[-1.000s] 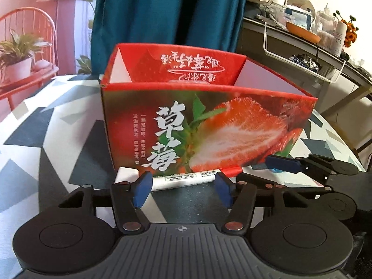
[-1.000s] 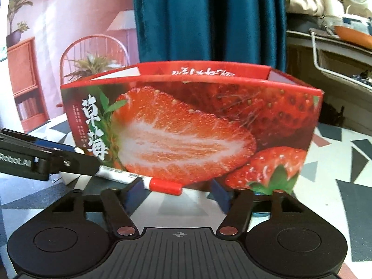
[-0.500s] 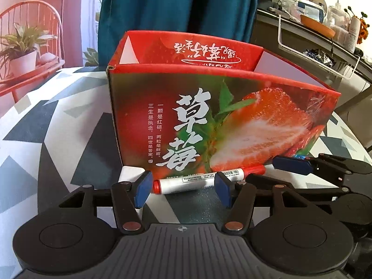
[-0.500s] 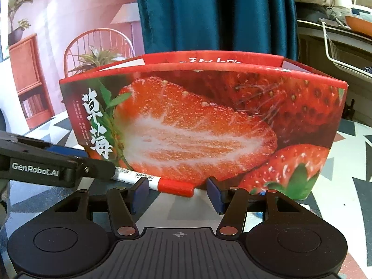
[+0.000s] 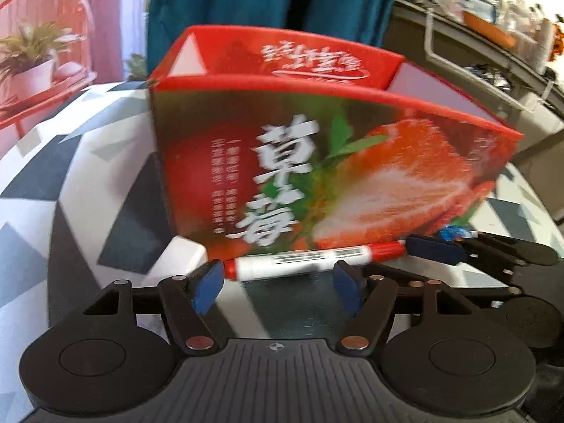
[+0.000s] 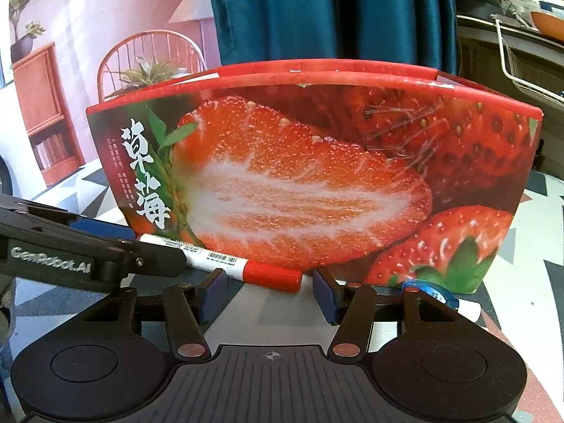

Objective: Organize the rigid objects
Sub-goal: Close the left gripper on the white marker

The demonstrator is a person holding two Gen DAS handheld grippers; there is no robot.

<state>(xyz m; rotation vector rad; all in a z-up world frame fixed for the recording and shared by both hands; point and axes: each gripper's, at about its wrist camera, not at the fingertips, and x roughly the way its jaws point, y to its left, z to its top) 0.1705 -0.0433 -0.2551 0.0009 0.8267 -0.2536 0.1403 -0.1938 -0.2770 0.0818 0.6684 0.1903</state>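
Observation:
A red strawberry-print cardboard box [image 5: 317,162] stands open-topped on the patterned table [image 5: 53,218]; it fills the right wrist view [image 6: 317,176]. A white marker with red cap [image 5: 303,262] lies along the box's front base, also seen in the right wrist view [image 6: 229,264]. My left gripper [image 5: 278,283] is open, its blue pads just before the marker. My right gripper [image 6: 268,292] is open, the red cap between its pads. A blue-and-white item [image 6: 440,298] lies at the box's right base.
A white block [image 5: 176,257] lies left of the marker by the box corner. The right gripper shows at the right of the left wrist view [image 5: 486,250]; the left gripper shows at the left of the right wrist view [image 6: 70,253]. A dark counter with a wire rack [image 5: 476,81] stands behind.
Both grippers have moved closer to the box and marker. The left view has shifted right along the marker, so its left end now shows. Both stay open.

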